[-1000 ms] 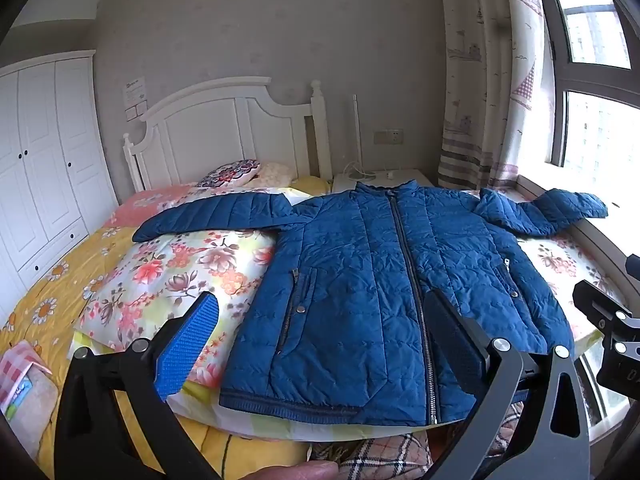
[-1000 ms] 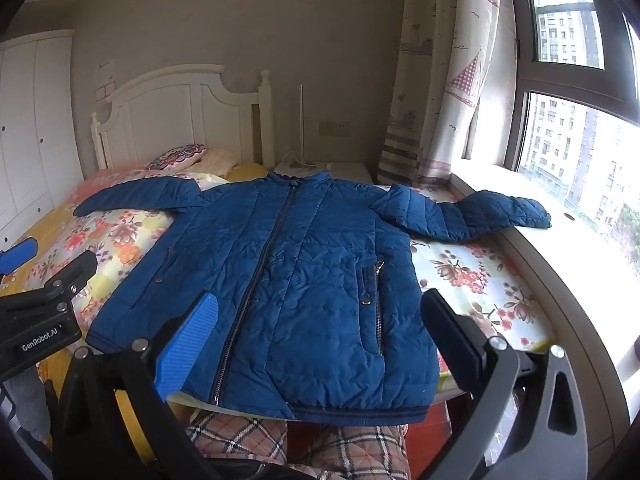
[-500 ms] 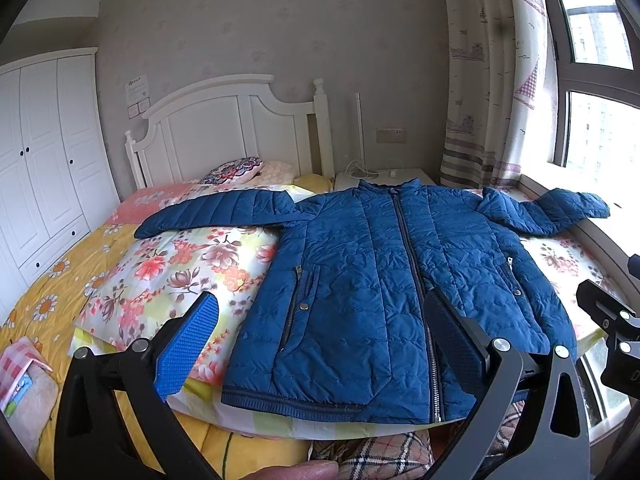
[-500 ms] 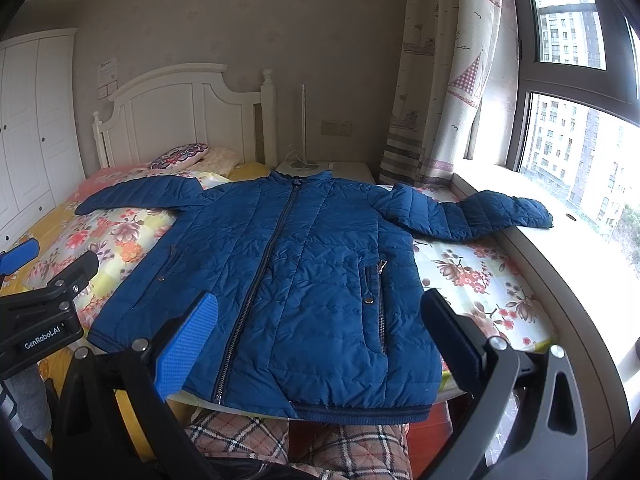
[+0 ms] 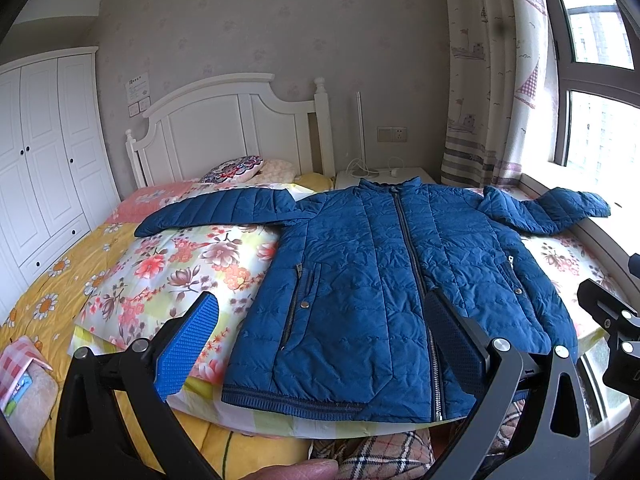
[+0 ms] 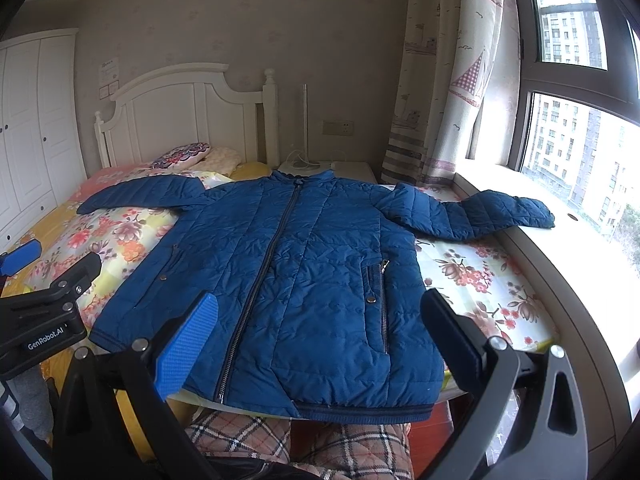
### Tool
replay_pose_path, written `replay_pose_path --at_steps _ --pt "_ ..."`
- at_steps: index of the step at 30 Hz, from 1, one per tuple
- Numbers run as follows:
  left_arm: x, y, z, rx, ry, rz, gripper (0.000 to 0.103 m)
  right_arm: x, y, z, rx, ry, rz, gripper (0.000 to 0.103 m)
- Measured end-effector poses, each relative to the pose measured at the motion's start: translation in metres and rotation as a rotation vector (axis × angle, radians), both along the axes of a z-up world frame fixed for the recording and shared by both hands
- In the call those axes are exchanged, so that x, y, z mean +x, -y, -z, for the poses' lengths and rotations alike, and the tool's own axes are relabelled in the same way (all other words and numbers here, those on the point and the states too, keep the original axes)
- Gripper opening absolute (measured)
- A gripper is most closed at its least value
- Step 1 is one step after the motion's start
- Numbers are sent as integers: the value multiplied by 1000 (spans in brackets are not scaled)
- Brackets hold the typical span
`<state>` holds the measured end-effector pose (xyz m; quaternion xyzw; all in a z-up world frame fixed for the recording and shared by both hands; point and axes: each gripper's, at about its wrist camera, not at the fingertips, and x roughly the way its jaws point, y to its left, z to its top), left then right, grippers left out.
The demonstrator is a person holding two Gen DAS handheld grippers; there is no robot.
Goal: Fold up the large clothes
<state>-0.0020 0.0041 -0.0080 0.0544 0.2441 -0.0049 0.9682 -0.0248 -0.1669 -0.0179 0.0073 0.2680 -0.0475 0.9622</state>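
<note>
A blue quilted jacket (image 5: 380,272) lies flat and zipped on the bed, collar toward the headboard, both sleeves spread out; it also shows in the right wrist view (image 6: 288,268). Its hem hangs at the near bed edge. My left gripper (image 5: 320,320) is open and empty, held above the hem's left half. My right gripper (image 6: 316,320) is open and empty above the hem's right half. The left gripper's body (image 6: 44,312) shows at the left of the right wrist view, and the right gripper's body (image 5: 612,320) shows at the right edge of the left wrist view.
The bed has a floral quilt (image 5: 172,264) and a yellow sheet (image 5: 48,300). A white headboard (image 5: 228,132) and pillows (image 5: 236,168) stand at the far end. A windowsill (image 6: 580,248) runs along the right under one sleeve. My plaid-trousered legs (image 6: 320,444) are below.
Both grippers have drifted slightly forward toward the jacket and stayed open. The jacket has not moved.
</note>
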Motion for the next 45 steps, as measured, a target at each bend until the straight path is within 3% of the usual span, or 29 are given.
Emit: replay_pose_path --at_steps 34,43,45 --pt "0 4 8 6 -10 9 98 0 -9 4 2 -9 -14 101" --pt "18 10 24 11 -55 20 98 13 1 13 19 -40 -25 101" --pt "35 14 34 -23 -69 60 98 25 9 22 23 -39 -48 101"
